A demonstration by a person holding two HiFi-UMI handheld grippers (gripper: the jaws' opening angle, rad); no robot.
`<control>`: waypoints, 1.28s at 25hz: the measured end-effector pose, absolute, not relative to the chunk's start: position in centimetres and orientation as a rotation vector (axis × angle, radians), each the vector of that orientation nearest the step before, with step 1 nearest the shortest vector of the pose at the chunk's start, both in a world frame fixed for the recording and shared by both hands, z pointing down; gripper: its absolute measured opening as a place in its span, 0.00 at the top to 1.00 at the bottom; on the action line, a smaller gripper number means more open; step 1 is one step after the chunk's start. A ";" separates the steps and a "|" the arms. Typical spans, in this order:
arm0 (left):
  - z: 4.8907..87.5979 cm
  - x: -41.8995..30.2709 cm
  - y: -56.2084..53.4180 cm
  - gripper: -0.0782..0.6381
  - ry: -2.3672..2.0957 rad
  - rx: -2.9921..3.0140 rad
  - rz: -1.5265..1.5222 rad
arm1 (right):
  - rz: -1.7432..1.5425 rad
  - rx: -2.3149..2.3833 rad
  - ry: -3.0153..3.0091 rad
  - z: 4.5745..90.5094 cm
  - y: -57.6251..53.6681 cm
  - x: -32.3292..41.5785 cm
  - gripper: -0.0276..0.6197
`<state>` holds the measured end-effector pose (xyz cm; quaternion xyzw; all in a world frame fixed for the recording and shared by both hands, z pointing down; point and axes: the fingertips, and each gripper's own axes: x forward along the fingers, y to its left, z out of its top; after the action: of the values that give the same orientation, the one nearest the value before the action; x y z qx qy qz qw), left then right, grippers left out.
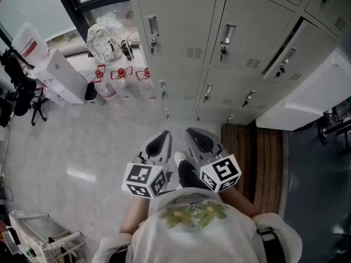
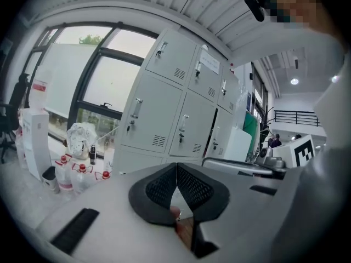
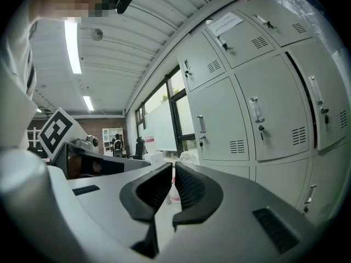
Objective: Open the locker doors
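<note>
A bank of grey lockers (image 1: 219, 43) stands ahead, each door with a vertical handle and a key lock, such as the handle (image 1: 227, 34). The door with the handle (image 1: 287, 56) shows a dark gap along its left edge and looks slightly ajar. The other doors look shut. My left gripper (image 1: 164, 136) and right gripper (image 1: 191, 133) hang side by side over the floor, well short of the lockers. The left gripper (image 2: 176, 167) is shut with nothing in it. The right gripper (image 3: 172, 167) is also shut and empty. The lockers (image 3: 230, 119) fill the right gripper view's right half.
Water bottles with red caps (image 1: 112, 84) stand on the floor left of the lockers, beside a white bag (image 1: 103, 40) and a white box (image 1: 60, 75). A white counter (image 1: 307, 103) juts out at the right above a wooden strip (image 1: 258, 158). A wire rack (image 1: 38, 234) sits at the bottom left.
</note>
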<state>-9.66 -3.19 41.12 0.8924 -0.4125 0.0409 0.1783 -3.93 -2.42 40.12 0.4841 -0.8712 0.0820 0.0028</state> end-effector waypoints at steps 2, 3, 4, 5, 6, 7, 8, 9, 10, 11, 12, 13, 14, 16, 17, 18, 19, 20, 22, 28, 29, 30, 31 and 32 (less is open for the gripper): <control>40.6 -10.2 -4.6 0.85 -1.173 2.525 0.112 | 0.234 1.516 -2.747 39.3 -4.0 -4.5 0.91; 40.3 -10.4 -5.2 0.85 -1.174 2.527 0.107 | 0.221 1.519 -2.752 38.9 -4.7 -4.7 0.91; 40.1 -10.6 -5.9 0.85 -1.179 2.533 0.101 | 0.210 1.521 -2.756 38.6 -5.4 -4.9 0.91; 39.9 -10.7 -6.6 0.85 -1.186 2.539 0.094 | 0.199 1.521 -2.760 38.2 -6.1 -5.1 0.91; 39.8 -10.8 -7.3 0.85 -1.190 2.544 0.087 | 0.190 1.516 -2.765 37.9 -6.8 -5.2 0.91; 39.6 -10.8 -8.0 0.85 -1.192 2.547 0.079 | 0.180 1.508 -2.771 37.6 -7.4 -5.4 0.91; 39.5 -10.8 -8.6 0.85 -1.195 2.549 0.074 | 0.172 1.496 -2.776 37.4 -8.0 -5.6 0.91; 39.4 -10.9 -9.2 0.85 -1.201 2.549 0.071 | 0.167 1.483 -2.780 37.2 -8.7 -5.8 0.91; 39.3 -10.9 -9.7 0.85 -1.207 2.546 0.070 | 0.163 1.471 -2.782 37.1 -9.3 -5.9 0.91; 39.2 -11.0 -10.2 0.85 -1.211 2.542 0.068 | 0.159 1.460 -2.783 36.9 -9.9 -6.0 0.91; 39.1 -11.0 -10.6 0.85 -1.211 2.539 0.065 | 0.152 1.452 -2.784 36.7 -10.6 -6.1 0.91; 38.9 -11.1 -11.0 0.85 -1.209 2.537 0.061 | 0.140 1.450 -2.785 36.4 -11.3 -6.2 0.91; 38.9 -11.2 -11.5 0.85 -1.211 2.534 0.060 | 0.128 1.453 -2.784 36.1 -12.1 -6.2 0.91; 38.9 -11.7 -12.5 0.85 -1.229 2.523 0.065 | 0.113 1.476 -2.779 35.7 -13.7 -6.0 0.91; 38.9 -12.0 -12.9 0.85 -1.240 2.518 0.063 | 0.112 1.488 -2.776 35.6 -14.5 -5.9 0.91; 38.9 -12.3 -13.4 0.85 -1.247 2.513 0.057 | 0.112 1.497 -2.774 35.4 -15.2 -5.8 0.91; 38.8 -12.5 -13.8 0.85 -1.253 2.508 0.052 | 0.109 1.503 -2.772 35.2 -16.0 -5.7 0.91; 38.7 -12.7 -14.2 0.85 -1.259 2.505 0.049 | 0.103 1.508 -2.770 35.0 -16.7 -5.6 0.91; 38.6 -13.2 -15.1 0.85 -1.274 2.500 0.052 | 0.088 1.521 -2.766 34.6 -18.1 -5.6 0.91; 38.8 -14.2 -17.7 0.85 -1.306 2.477 0.062 | 0.056 1.539 -2.762 33.7 -22.2 -6.3 0.90; 38.8 -14.3 -18.1 0.85 -1.310 2.475 0.063 | 0.052 1.532 -2.767 33.6 -22.8 -6.5 0.90; 38.9 -14.4 -18.5 0.85 -1.314 2.473 0.062 | 0.049 1.524 -2.774 33.5 -23.3 -6.8 0.90; 38.9 -14.5 -19.0 0.85 -1.318 2.470 0.060 | 0.046 1.514 -2.781 33.3 -23.9 -7.0 0.90; 38.9 -14.6 -19.4 0.85 -1.324 2.468 0.057 | 0.043 1.505 -2.789 33.2 -24.4 -7.3 0.90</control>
<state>-14.62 -19.41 38.87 0.8683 -0.4658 0.0201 0.1696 -7.30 -24.44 33.22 0.4748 -0.8799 0.0137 -0.0137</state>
